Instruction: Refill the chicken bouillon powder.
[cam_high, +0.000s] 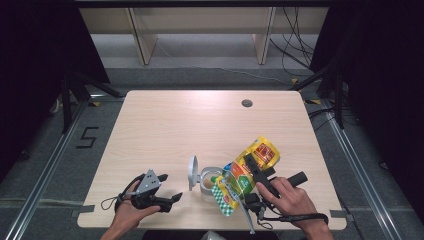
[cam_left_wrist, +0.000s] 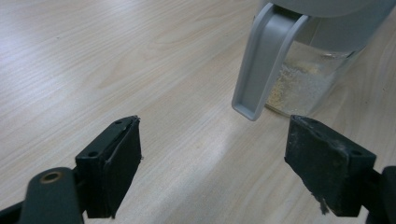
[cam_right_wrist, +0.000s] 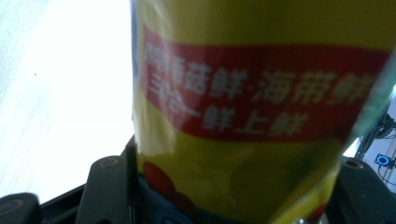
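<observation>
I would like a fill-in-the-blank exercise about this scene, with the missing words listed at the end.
1. The right gripper holds a yellow ____ tilted over the clear jar.
2. The jaws of the left gripper stand ____, with nothing between them.
3. The jar's grey lid is flipped ____.
4. The jar holds a little pale ____ at its bottom.

Missing words: pouch; open; open; powder

Count, things on table (cam_high: 165, 120)
One yellow pouch (cam_high: 250, 167); one clear jar (cam_high: 210, 184) with one grey lid (cam_high: 192, 172), near the front edge; two grippers, left (cam_high: 167, 187) and right (cam_high: 252, 165); two hands.
</observation>
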